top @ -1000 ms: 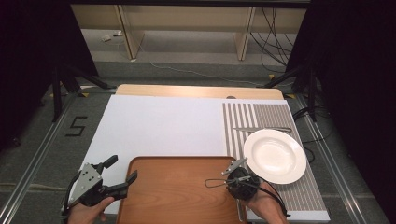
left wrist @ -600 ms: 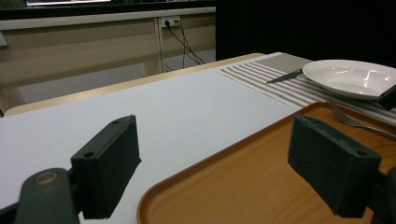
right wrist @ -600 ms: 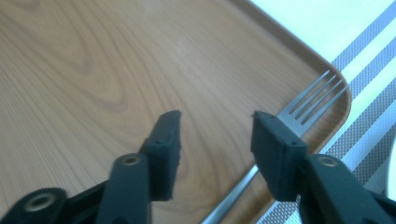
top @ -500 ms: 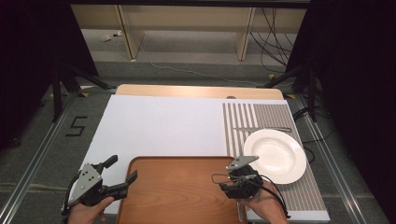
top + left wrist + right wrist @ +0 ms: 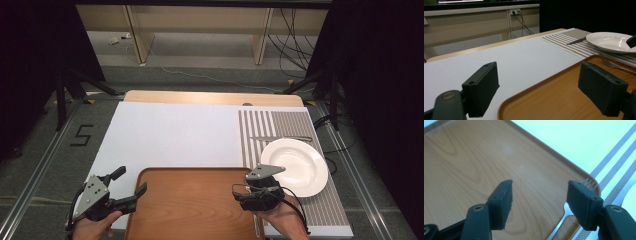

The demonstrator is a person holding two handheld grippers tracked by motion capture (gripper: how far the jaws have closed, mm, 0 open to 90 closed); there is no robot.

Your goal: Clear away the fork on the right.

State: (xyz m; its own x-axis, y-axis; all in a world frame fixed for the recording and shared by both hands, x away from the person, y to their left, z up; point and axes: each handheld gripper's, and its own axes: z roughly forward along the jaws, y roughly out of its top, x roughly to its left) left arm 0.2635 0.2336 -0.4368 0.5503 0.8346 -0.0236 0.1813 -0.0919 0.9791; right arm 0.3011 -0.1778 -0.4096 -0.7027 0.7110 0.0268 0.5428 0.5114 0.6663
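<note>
Table (image 5: 210,98) – white board (image 5: 175,137), striped mat (image 5: 295,125), wooden tray (image 5: 192,202) on top

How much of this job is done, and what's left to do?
Looks done: the fork lies on the tray, by its right edge. In hand: nothing. The right gripper has just been opening its jaws over the fork, and the left gripper is open at the tray's left edge. Probably left: the plate and knife sit on the striped mat.

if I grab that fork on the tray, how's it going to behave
The fork looks like thin polished metal, so probably stiff, light and slippery between the pads. It lies flat along the wooden tray's right rim, so it may slide or scoot away rather than lift cleanly.
</note>
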